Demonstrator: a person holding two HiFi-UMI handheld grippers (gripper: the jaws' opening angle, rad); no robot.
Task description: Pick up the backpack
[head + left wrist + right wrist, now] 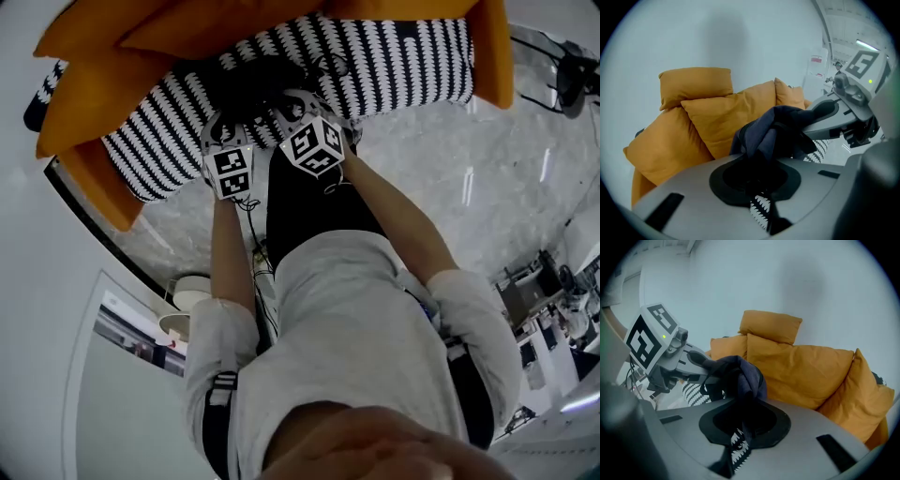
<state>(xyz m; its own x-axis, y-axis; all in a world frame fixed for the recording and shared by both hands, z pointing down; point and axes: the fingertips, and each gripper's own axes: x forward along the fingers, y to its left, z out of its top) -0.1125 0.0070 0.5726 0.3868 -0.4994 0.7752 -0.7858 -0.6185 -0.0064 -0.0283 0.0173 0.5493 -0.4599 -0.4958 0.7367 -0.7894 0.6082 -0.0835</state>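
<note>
The backpack (251, 80) is a dark, floppy bag above the black-and-white patterned sofa seat (394, 56). Both grippers hold it side by side. My left gripper (225, 124) is shut on a bunch of its dark blue fabric (761, 133), which rises out of the jaws (757, 171). My right gripper (292, 101) is shut on another fold of the same bag (740, 373), gathered between its jaws (743, 416). Each gripper view shows the other gripper's finger (825, 111) (696, 359) reaching into the bag's fabric. Most of the bag is hidden behind the grippers.
Several orange cushions (103, 84) (703, 122) (811, 371) lean against the pale wall behind the sofa. The marbled floor (487, 187) spreads to the right. A round white object (192, 292) and cables lie by the person's legs. Equipment stands at the far right (553, 300).
</note>
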